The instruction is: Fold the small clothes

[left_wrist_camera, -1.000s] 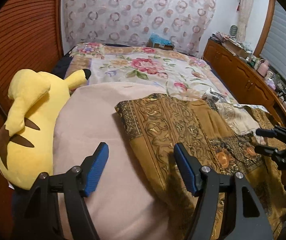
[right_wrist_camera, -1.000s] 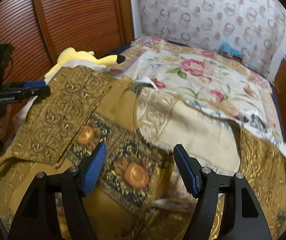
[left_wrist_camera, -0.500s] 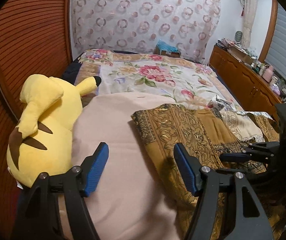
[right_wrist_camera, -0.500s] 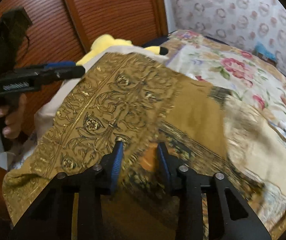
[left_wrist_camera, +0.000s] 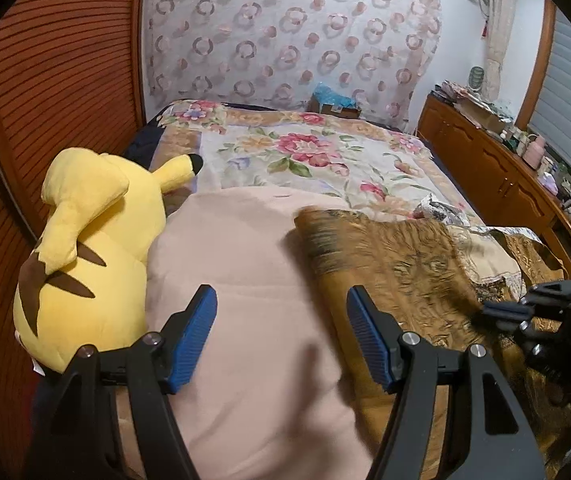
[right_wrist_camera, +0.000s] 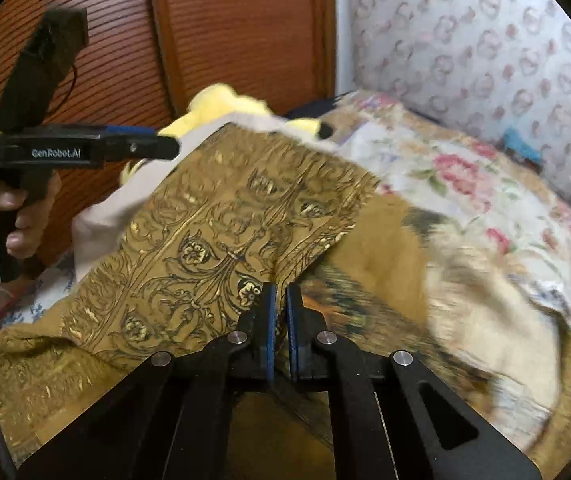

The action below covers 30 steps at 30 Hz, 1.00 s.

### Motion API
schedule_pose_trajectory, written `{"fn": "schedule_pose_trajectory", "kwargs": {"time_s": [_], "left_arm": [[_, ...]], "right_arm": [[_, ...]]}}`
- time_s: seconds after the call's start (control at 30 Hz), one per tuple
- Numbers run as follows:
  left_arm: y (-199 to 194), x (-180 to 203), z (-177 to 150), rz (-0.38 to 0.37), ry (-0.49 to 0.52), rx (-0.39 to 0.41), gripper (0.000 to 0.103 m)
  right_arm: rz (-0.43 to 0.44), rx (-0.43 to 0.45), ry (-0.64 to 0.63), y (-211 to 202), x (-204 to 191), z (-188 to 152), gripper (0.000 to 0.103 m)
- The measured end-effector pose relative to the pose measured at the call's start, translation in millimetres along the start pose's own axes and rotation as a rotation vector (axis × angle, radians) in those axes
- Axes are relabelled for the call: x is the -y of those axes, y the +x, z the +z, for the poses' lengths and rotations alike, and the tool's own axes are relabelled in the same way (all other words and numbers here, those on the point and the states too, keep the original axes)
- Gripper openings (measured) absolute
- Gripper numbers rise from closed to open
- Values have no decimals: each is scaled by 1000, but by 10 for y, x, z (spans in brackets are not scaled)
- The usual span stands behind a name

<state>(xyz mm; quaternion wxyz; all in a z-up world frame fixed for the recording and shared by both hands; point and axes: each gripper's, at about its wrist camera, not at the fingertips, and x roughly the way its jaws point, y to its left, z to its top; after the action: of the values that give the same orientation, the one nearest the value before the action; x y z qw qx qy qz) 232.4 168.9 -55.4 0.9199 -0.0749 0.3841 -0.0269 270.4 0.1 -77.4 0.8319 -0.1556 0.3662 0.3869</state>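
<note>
Gold patterned cloth [right_wrist_camera: 221,240], lying on the bed [left_wrist_camera: 317,160] beside a pink blanket [left_wrist_camera: 237,280]: one flap already doubled over, further folds judged outstanding; right gripper [right_wrist_camera: 280,300], jaws just closing, pinches that flap's edge. Left gripper [left_wrist_camera: 281,336], spread and empty, hovers over the blanket; the right view alone shows the pinch and the hand [right_wrist_camera: 9,216] on the left tool; the left view alone shows the whole yellow plush [left_wrist_camera: 89,248] and the sideboard [left_wrist_camera: 485,168].

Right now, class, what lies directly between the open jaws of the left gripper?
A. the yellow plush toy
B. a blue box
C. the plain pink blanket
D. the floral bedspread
C. In the left wrist view the left gripper has its jaws apart over the plain pink blanket, with the yellow plush toy off to one side and the gold patterned cloth to the other.
</note>
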Motion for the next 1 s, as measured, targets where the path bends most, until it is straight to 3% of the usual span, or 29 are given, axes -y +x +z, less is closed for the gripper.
{"fn": "schedule_pose_trajectory", "kwargs": {"time_s": [0.2, 0.23, 0.37, 0.5, 0.63, 0.67, 0.73, 0.77, 0.8, 1.0], "left_arm": [[94, 145, 37, -29, 20, -11, 67], [114, 185, 42, -39, 24, -15, 67], [174, 312, 66, -67, 41, -26, 67], [227, 392, 98, -110, 53, -32, 67], [368, 449, 112, -135, 51, -73, 54], [405, 462, 114, -145, 53, -85, 44], [456, 512, 111, -154, 61, -103, 33], [461, 524, 116, -152, 69, -104, 14], [455, 532, 123, -155, 74, -106, 4], [197, 347, 318, -91, 82, -22, 1]], "right_arm": [[-64, -62, 63, -115, 266, -187, 4], [-63, -71, 75, -89, 289, -212, 8], [-112, -79, 85, -111, 353, -272, 43], [-141, -66, 111, -261, 464, -350, 47], [-187, -54, 122, -459, 610, -464, 47], [-198, -53, 124, -495, 630, -490, 47], [-217, -51, 135, -586, 721, -576, 47], [-227, -52, 147, -631, 773, -628, 47], [-232, -53, 154, -653, 807, -654, 47], [-260, -46, 233, -856, 1064, -891, 47]]}}
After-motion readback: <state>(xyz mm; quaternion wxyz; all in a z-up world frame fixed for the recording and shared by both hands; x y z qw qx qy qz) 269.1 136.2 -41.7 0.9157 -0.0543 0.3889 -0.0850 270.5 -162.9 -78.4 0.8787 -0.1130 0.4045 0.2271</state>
